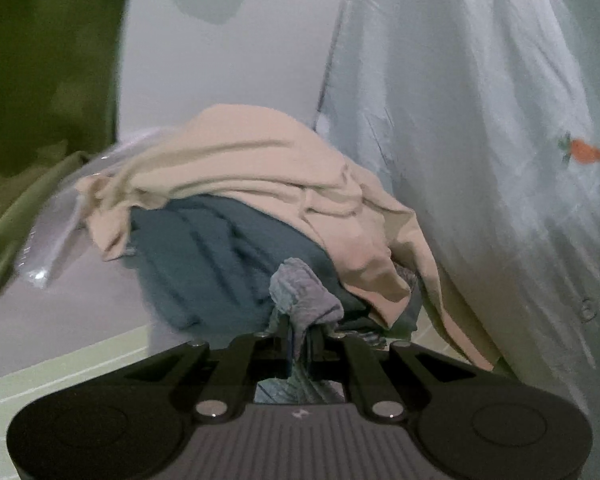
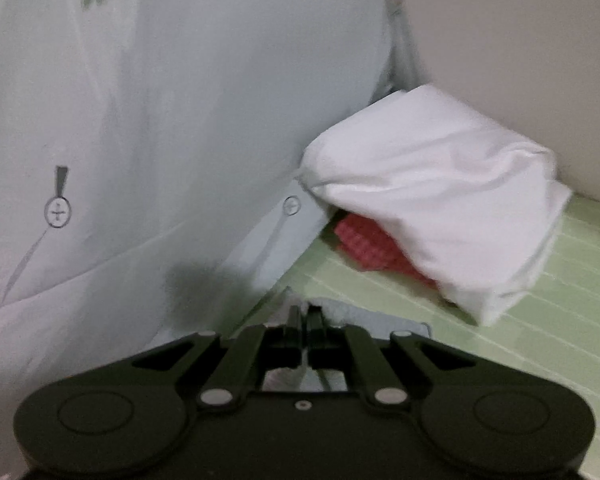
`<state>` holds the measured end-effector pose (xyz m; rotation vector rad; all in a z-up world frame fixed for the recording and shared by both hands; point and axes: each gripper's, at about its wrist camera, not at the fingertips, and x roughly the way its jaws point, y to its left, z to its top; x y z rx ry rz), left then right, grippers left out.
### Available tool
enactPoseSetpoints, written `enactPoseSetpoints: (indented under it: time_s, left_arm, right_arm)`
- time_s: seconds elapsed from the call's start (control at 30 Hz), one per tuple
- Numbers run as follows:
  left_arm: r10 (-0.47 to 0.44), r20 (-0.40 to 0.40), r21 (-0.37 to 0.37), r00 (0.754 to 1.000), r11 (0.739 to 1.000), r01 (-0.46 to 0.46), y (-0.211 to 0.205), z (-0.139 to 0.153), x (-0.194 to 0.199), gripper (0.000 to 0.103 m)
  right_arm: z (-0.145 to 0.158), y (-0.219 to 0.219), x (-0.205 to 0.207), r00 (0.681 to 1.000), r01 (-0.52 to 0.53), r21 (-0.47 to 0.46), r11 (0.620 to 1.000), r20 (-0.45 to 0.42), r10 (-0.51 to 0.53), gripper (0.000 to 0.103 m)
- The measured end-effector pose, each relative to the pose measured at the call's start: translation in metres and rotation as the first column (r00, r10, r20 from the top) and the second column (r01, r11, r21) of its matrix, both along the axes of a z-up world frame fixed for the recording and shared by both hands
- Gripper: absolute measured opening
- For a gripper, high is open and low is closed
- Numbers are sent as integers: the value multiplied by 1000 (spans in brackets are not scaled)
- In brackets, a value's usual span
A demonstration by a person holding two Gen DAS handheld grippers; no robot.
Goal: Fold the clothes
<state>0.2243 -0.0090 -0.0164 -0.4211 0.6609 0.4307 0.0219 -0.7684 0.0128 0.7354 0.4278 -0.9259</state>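
1. Left wrist view: my left tool (image 1: 300, 336) is pressed together on a bunched edge of the pale blue button-up shirt with the small orange carrot motif (image 1: 479, 140); the pinched cloth looks grey-blue at the tips. The shirt hangs as a sheet on the right of the view. Beyond lies a heap: a beige soft garment (image 1: 252, 168) over a dark teal one (image 1: 220, 264).
2. Right wrist view: my right tool (image 2: 303, 316) is pinching a pale blue edge. The shirt fills the left side, above the light green striped bed sheet (image 2: 539, 340). Near it sits a folded white cloth (image 2: 439, 208) over a red checked cloth (image 2: 371, 244).
3. Judgement: the shirt is light, limp and thin, and slips easily; hold seams or hem corners.
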Motion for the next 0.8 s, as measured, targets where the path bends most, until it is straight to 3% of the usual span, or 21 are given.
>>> enactPoseSetpoints:
  time_s: [0.13, 0.2, 0.27, 0.33, 0.37, 0.43, 0.47, 0.53, 0.67, 0.8]
  left_arm:
    - [0, -32, 16, 999, 1000, 0, -10, -20, 46, 8]
    - [1, -53, 22, 999, 1000, 1, -16, -30, 66, 16]
    - [-24, -84, 55, 996, 998, 29, -24, -34, 73, 34]
    - [-48, -116, 87, 992, 994, 59, -33, -39, 79, 49]
    - [-60, -133, 102, 989, 992, 74, -37, -41, 83, 59]
    - [-78, -152, 127, 985, 987, 98, -44, -44, 82, 78]
    - [-82, -141, 131, 987, 986, 101, -46, -43, 72, 82]
    - [-104, -140, 126, 985, 985, 122, -52, -43, 51, 83]
    - [-182, -188, 134, 965, 969, 209, -72, -47, 21, 85]
    - [-232, -222, 149, 947, 952, 268, -93, -51, 4, 87]
  right_arm:
    - [-21, -23, 67, 996, -32, 6, 999, -86, 33, 2]
    - [-36, -36, 100, 992, -66, 25, 998, -105, 68, 3]
    - [-46, -40, 131, 988, -132, -34, 991, -92, 128, 5]
    - [-45, -37, 155, 977, -160, -105, 982, -160, 142, 51]
    - [-44, -32, 158, 973, -164, -133, 978, -183, 138, 57]
    - [-44, -20, 150, 972, -184, -160, 970, -177, 155, 64]
    - [-49, -14, 139, 968, -190, -145, 971, -191, 161, 66]
    - [-67, -4, 115, 960, -166, -105, 981, -244, 136, 74]
    - [-104, 18, 66, 935, -88, -39, 995, -347, 69, 76]
    - [-129, 29, 38, 929, -34, 23, 999, -367, 40, 80]
